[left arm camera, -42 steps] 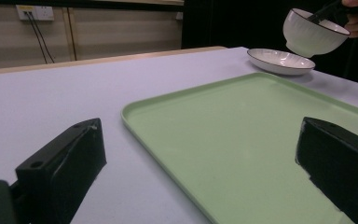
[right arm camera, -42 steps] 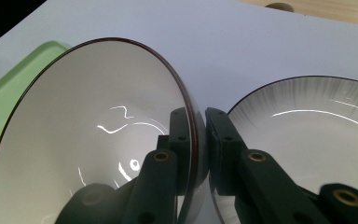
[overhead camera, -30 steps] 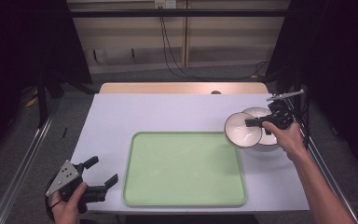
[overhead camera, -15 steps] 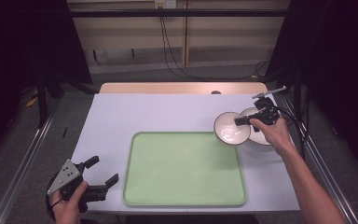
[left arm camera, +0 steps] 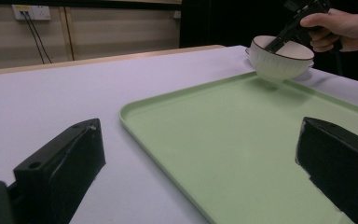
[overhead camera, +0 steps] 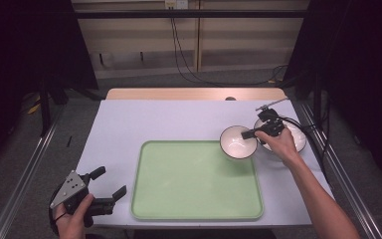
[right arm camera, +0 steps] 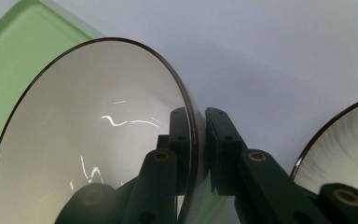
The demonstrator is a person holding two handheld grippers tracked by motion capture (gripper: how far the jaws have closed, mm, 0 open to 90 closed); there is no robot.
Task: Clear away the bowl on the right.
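Here, line by line:

Bowl: the white bowl (overhead camera: pixel 238 142) with a dark rim is in my right claw, lifted clear of the surface and tilted; in the left claw view (left arm camera: pixel 280 57) it hangs over the far right corner of the tray, its shadow on the green below.

Grip: my right claw (right arm camera: pixel 198 140) pinches the bowl's rim, one jaw inside the wall and one outside, both pressed to it.

Right hand: my hand (overhead camera: pixel 280 144) wraps the claw body just right of the bowl, with the cable trailing off to the right.

Second bowl: another bowl (overhead camera: pixel 295 135) of the same kind sits on the surface behind my right hand, partly covered by it; its ribbed inside shows at the right edge of the right claw view (right arm camera: pixel 345 149).

Tray: the pale green tray (overhead camera: pixel 179 199) lies flat in the middle of the surface, bare.

Left claw: my left claw (overhead camera: pixel 108 183) is low at the near left corner, jaws wide apart and holding nothing, pointed toward the tray.

Surface: white top (overhead camera: pixel 154 119), wooden strip along the far edge.
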